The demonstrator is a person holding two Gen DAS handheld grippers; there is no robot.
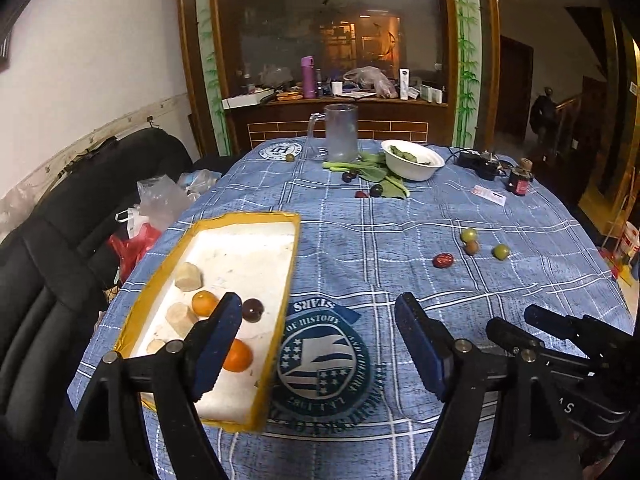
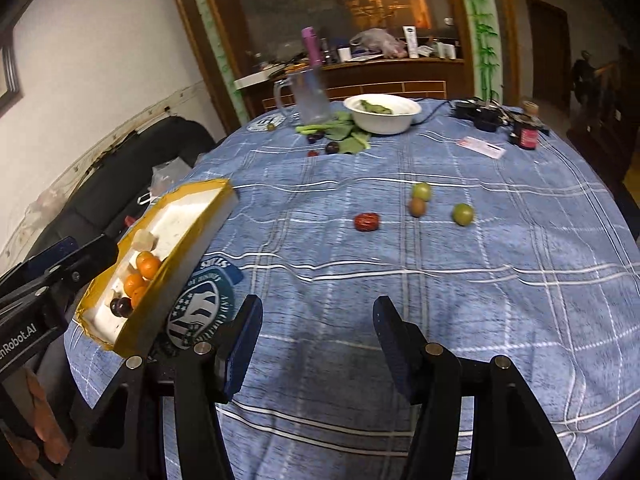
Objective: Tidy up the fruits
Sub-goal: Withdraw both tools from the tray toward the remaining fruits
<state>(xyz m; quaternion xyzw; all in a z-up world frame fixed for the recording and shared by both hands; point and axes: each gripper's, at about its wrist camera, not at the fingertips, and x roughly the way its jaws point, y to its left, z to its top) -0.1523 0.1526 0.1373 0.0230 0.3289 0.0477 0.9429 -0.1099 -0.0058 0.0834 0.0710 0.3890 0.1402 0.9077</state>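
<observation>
Both grippers hover over the blue-checked counter (image 2: pixel 440 280), jaws parted and nothing between them. The left gripper (image 1: pixel 316 344) hangs at the yellow-rimmed tray (image 1: pixel 288 264) by the counter's left edge, where two oranges (image 1: pixel 205 303) and a dark plum (image 1: pixel 252 310) lie among pale chunks. The right gripper (image 2: pixel 318 344) faces the loose fruit mid-counter: a red one (image 2: pixel 367 222), a brownish one (image 2: pixel 417 207) and two green ones (image 2: pixel 463 213). More dark fruit (image 2: pixel 332 147) sits beside the white bowl (image 2: pixel 382 118) near the far edge.

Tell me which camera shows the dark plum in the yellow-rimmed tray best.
Left wrist view: the dark plum lies in full view on the tray floor. In the right wrist view the plum is partly hidden behind the tray's near rim.
</observation>
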